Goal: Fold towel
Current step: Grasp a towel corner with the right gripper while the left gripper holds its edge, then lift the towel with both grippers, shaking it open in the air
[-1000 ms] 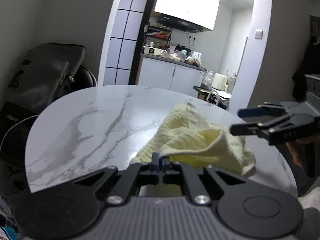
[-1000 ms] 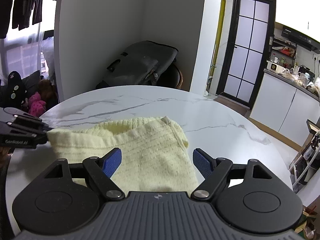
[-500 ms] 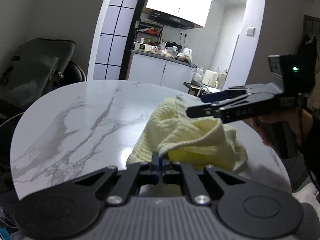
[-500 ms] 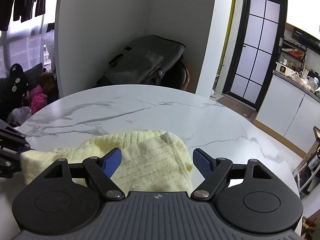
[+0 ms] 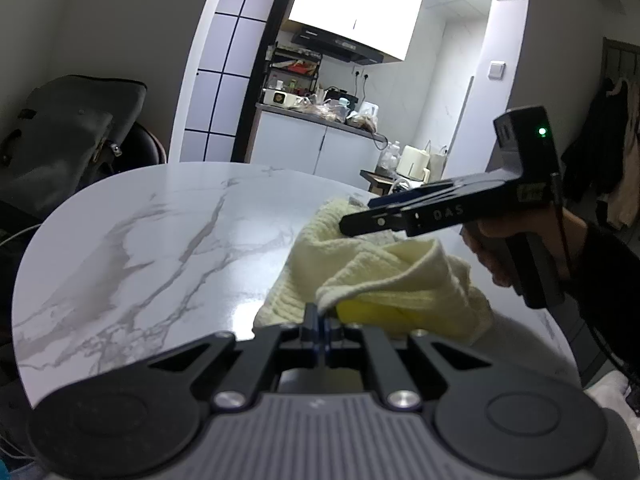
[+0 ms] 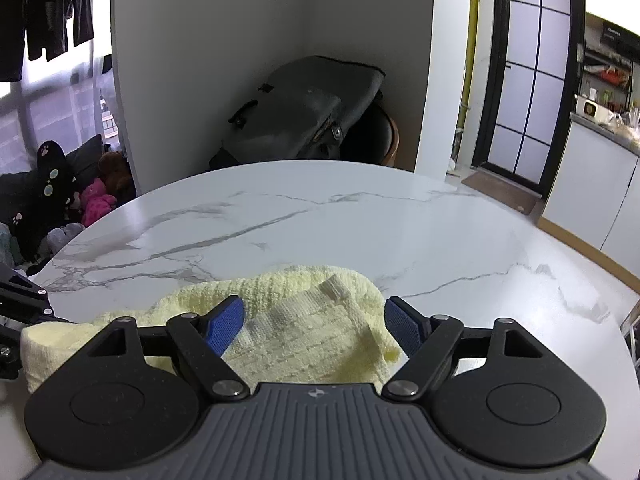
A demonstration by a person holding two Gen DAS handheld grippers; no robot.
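A pale yellow knitted towel [image 5: 384, 272] lies bunched on the round white marble table [image 5: 160, 240]. My left gripper [image 5: 320, 314] is shut on a corner of the towel and holds that corner up. My right gripper [image 6: 314, 322] is open, its blue pads on either side of the towel's far fold [image 6: 304, 320] with a white label strip showing between them. In the left wrist view the right gripper [image 5: 360, 216] hovers over the towel's far end. In the right wrist view the left gripper's tips [image 6: 24, 320] show at the left edge, holding the towel.
A grey bag on a dark chair [image 6: 304, 112] stands behind the table. A kitchen counter with appliances [image 5: 320, 108] is beyond the archway. Plush toys [image 6: 92, 200] lie on the floor at left. The table's right edge [image 6: 624, 320] is near.
My right gripper has moved lower and forward over the towel, so its pads now straddle the far fold. The left gripper keeps the corner and has barely moved.
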